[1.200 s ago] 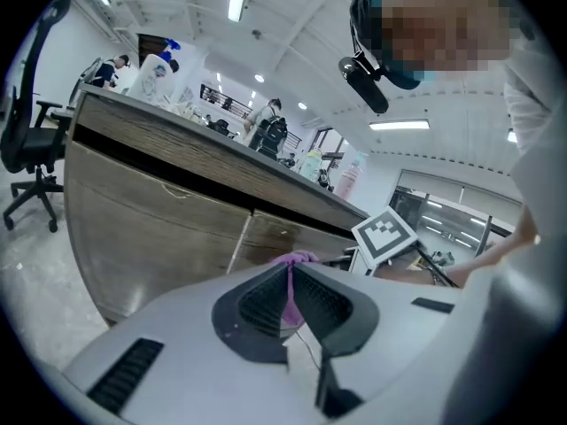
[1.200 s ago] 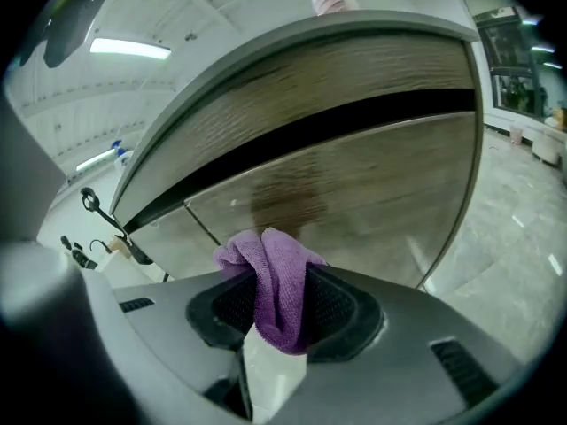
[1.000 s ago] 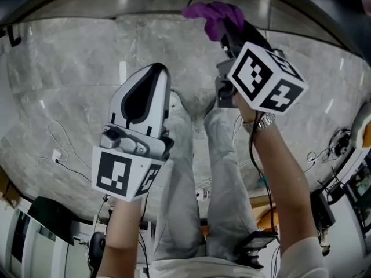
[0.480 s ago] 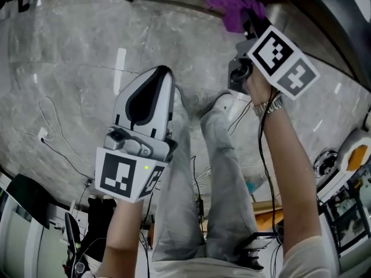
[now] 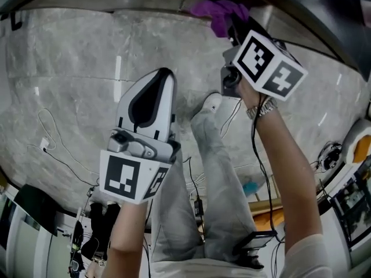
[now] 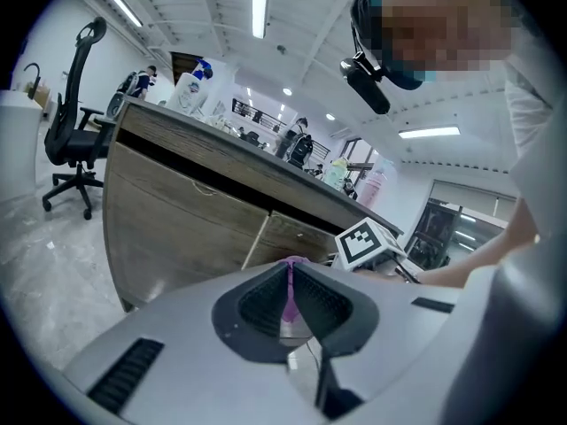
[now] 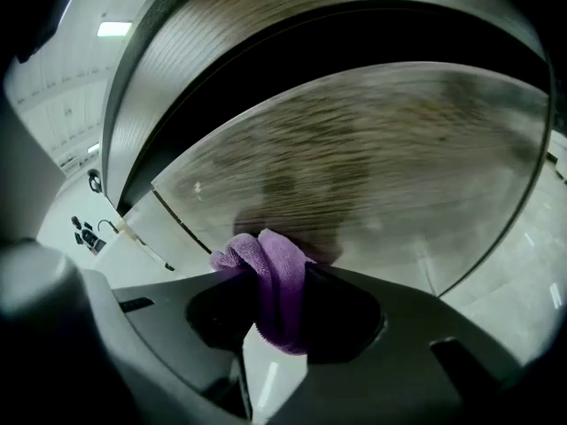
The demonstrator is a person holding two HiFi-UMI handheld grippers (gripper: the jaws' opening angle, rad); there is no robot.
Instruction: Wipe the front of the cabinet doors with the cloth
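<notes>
A purple cloth (image 5: 218, 10) is pinched in my right gripper (image 5: 229, 25) and pressed against the wood-grain cabinet door (image 7: 354, 158). In the right gripper view the cloth (image 7: 276, 283) bulges out from between the shut jaws, right up against the door. My left gripper (image 5: 164, 75) hangs lower and to the left, over the floor, well off the cabinet. Its jaws (image 6: 290, 274) are shut with nothing in them. From the left gripper view the cabinet doors (image 6: 177, 206) stand ahead, with the right gripper's marker cube (image 6: 365, 242) in front of them.
Below lies a grey marble floor (image 5: 69, 86) with loose cables (image 5: 52, 146). The person's legs (image 5: 208, 178) stand between the two grippers. An office chair (image 6: 75, 122) stands left of the cabinet, and a spray bottle (image 6: 189, 91) is on its top. Equipment crowds the right edge (image 5: 353, 172).
The right gripper swept the cloth right along the cabinet front, then back left. The left gripper has stayed about where it was, still shut.
</notes>
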